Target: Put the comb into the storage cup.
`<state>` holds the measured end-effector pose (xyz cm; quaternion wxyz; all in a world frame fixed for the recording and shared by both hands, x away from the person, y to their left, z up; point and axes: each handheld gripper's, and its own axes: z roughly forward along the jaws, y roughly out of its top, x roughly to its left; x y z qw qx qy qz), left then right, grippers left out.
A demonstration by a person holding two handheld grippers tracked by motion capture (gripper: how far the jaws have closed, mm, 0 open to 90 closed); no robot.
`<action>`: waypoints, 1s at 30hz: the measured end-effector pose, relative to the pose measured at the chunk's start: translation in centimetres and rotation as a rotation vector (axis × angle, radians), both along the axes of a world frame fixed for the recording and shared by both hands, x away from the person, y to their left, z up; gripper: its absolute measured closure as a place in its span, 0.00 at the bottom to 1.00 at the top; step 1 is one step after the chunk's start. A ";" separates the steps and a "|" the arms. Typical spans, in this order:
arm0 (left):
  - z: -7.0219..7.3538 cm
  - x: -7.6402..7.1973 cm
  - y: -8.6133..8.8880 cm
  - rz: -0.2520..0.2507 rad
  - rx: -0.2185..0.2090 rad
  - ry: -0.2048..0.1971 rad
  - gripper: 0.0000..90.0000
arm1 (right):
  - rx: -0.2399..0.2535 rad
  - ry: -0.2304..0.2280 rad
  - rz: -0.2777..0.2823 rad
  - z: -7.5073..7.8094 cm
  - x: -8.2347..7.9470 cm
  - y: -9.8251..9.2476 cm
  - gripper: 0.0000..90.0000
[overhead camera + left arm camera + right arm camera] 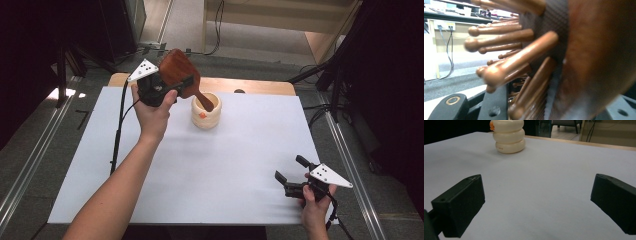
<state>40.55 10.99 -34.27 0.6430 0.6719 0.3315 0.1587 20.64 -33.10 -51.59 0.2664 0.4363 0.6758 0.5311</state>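
Up at the far left, the left hand-held gripper point(172, 85) clamps one brown wooden paddle hairbrush point(177, 70), handle tip inside one cream ribbed cup point(206, 114) on the white tabletop point(200, 165). Near right, the right hand-held gripper point(288, 174) gapes wide, empty.

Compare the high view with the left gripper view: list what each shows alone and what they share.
High view alone: the cream ribbed holder on the white table, the brush handle dipping into it, and the right gripper with its jaws apart near the front edge. Left gripper view alone: the brush's round-tipped wooden pins up close. Shared: the wooden hairbrush, clamped by its head in the left gripper.
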 end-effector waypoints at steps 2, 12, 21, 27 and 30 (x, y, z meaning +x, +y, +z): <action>-0.1 0.2 0.0 0.018 -0.001 0.003 0.63 | -0.001 0.000 0.001 0.0 0.0 0.0 0.00; -0.8 1.6 0.1 0.053 -0.001 0.019 0.63 | 0.001 0.004 0.001 0.0 0.0 0.0 0.00; -1.8 2.4 -0.5 0.066 0.019 0.030 0.62 | 0.002 0.002 0.001 -0.1 0.0 0.0 0.00; -2.4 2.9 -0.9 0.090 0.023 0.045 0.62 | 0.002 -0.001 0.002 -0.1 0.1 0.0 0.00; -2.7 3.1 -1.1 0.090 0.026 0.051 0.62 | 0.002 -0.003 0.005 -0.1 0.1 0.1 0.00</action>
